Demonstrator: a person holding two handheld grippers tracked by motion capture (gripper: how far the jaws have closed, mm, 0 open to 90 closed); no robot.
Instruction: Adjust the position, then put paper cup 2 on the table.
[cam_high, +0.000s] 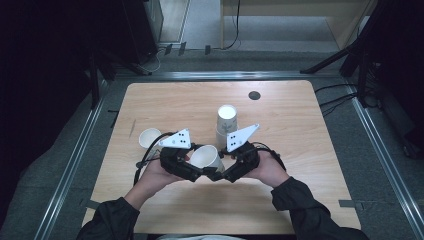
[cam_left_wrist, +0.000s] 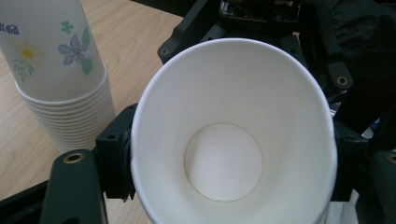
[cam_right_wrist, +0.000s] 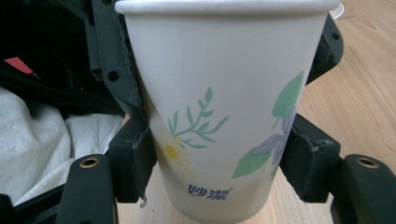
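**Inspector:** Between both sets of jaws, in the high view, one paper cup (cam_high: 206, 157) is held off the tabletop (cam_high: 300, 150), tilted with its mouth toward the camera. The left gripper (cam_high: 199, 173) and the right gripper (cam_high: 216, 175) meet under it. A stack of cups (cam_high: 226, 125) stands beyond the jaws, and a lone cup (cam_high: 149, 137) sits outside the left gripper.

**Assistant:** What does the left gripper view show?

**Inspector:** The open mouth of the cup (cam_left_wrist: 233, 135) faces the camera, and the rim is pressed out of round. A black pad bears on each side wall, so these jaws grip the cup. The stack (cam_left_wrist: 60, 84) stands to the left of the jaws, upside down, apart from the held cup.

**Assistant:** And the right gripper view?

**Inspector:** The cup's printed wall (cam_right_wrist: 219, 121) sits upright between the jaws, both pads hard against it, so those jaws grip it as well. The left gripper's black frame clasps the same cup nearer the rim.

**Assistant:** What is the step, then?

**Inspector:** By my judgement, a handover or the parting of nested cups; I cannot tell whether one cup or two are held. Recommendation: keep the squeeze light, since the rim already deforms; draw straight along the cup's axis without twisting; let one gripper let go only once the other holds firmly.
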